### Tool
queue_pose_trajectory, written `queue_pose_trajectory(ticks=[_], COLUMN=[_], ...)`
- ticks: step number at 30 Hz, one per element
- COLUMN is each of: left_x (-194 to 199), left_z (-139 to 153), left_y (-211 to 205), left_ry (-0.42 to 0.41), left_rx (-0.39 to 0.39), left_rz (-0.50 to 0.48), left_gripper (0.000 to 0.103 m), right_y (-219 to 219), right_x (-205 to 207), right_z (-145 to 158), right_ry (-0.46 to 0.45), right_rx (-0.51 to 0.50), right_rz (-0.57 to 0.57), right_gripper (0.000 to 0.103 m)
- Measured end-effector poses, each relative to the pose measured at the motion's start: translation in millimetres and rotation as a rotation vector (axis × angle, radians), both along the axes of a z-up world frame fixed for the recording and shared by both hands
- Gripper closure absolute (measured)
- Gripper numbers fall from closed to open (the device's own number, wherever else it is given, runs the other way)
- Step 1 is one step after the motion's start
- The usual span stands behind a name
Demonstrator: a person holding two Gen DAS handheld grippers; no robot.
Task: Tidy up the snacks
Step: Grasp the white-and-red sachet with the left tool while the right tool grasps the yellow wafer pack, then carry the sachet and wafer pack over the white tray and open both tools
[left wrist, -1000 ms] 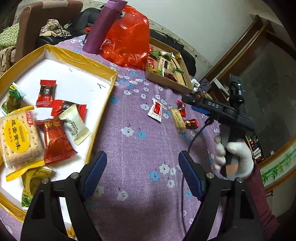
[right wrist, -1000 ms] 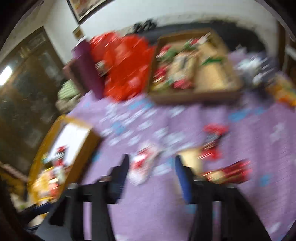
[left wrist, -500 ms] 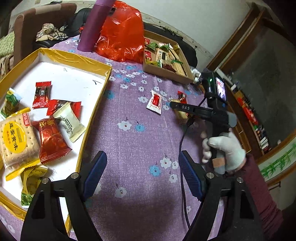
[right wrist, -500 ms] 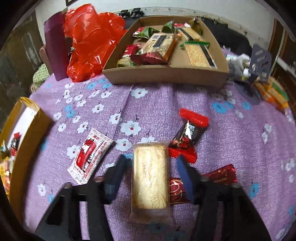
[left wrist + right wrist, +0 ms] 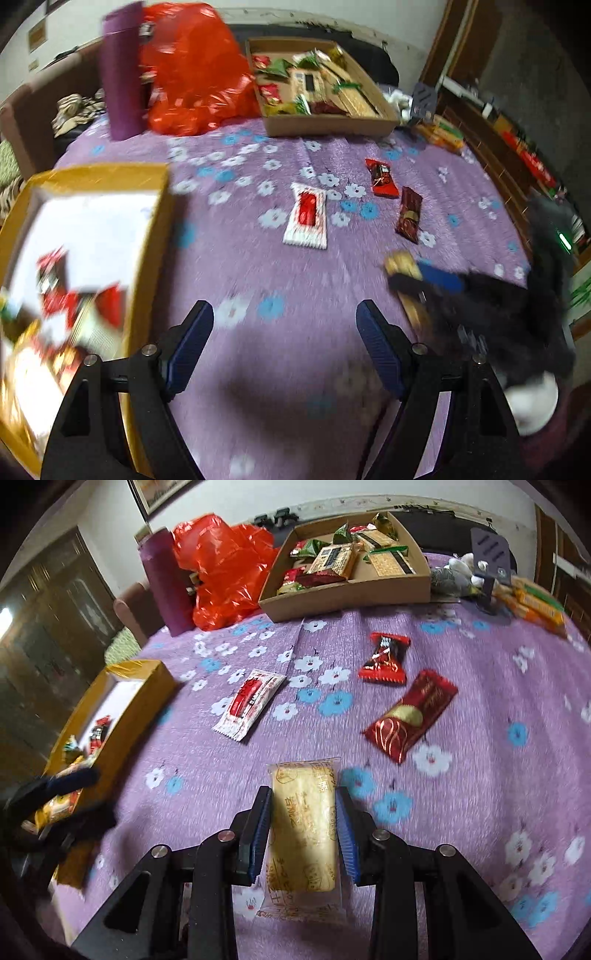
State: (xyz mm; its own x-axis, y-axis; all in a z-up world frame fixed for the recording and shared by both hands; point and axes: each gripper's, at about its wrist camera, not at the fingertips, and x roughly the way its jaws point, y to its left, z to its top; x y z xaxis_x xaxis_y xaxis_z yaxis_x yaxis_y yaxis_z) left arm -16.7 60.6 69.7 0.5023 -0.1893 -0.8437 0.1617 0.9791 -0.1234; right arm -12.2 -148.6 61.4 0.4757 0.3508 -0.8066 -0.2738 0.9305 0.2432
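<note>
- Right tongs (image 5: 303, 821) grip a clear-wrapped biscuit (image 5: 303, 825) by its long sides, both blue pads against the wrapper; the pack sits over the purple flowered bench (image 5: 480, 738), whether touching it I cannot tell.
- Left tongs (image 5: 284, 349) gape wide with nothing between them, over bare cloth just beside the yellow tray (image 5: 151, 236).
- Writing: the biscuit wrapper carries printed gold characters, too small and foreshortened to read; the white packet (image 5: 249, 703) has a red label, illegible.
- Loose on the bench: that white packet, a red-and-black candy (image 5: 384, 657), and a dark red pack (image 5: 410, 714).
- Right view alone shows the biscuit plainly and the brown box (image 5: 347, 590) contents sharply; in the left view the right tongs and biscuit are a dark blur at the right edge.
- Left view alone shows the yellow tray's snacks (image 5: 79, 299) from above, smeared, and a white-gloved hand (image 5: 532, 402).
- Behind: red bag (image 5: 225, 568), purple cylinder (image 5: 164, 583).
</note>
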Motion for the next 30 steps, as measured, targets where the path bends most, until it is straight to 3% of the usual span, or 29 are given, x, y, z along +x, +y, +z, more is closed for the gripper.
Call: queue_pose_trajectory(ticks=[5, 12, 14, 16, 17, 22, 30], left_x=[57, 93, 94, 92, 92, 84, 44], left_z=[-20, -41, -40, -38, -36, -33, -8], left_y=[-19, -47, -50, -47, -47, -38, -3], left_ry=[0.006, 0.021, -0.001, -0.009, -0.009, -0.018, -0.061], left_rx=[0.115, 0.205, 0.196, 0.135, 0.117, 0.111, -0.033], left_rz=[0.007, -0.06, -0.073, -0.094, -0.095, -0.074, -0.014], left_gripper=[0.023, 0.023, 0.026, 0.054, 0.073, 0.075, 0.075], right_y=[-13, -20, -20, -19, -19, -19, -24], right_x=[4, 5, 4, 4, 4, 3, 0], right_z=[-3, -5, -5, -5, -5, -5, 0], right_ry=[0.006, 0.011, 0.011, 0.007, 0.006, -0.002, -0.033], right_rx=[0.083, 0.112, 0.115, 0.109, 0.107, 0.105, 0.134], right_rz=[-0.012, -0.012, -0.012, -0.012, -0.013, -0.016, -0.027], right_gripper=[0.068, 0.068, 0.068, 0.068, 0.068, 0.068, 0.068])
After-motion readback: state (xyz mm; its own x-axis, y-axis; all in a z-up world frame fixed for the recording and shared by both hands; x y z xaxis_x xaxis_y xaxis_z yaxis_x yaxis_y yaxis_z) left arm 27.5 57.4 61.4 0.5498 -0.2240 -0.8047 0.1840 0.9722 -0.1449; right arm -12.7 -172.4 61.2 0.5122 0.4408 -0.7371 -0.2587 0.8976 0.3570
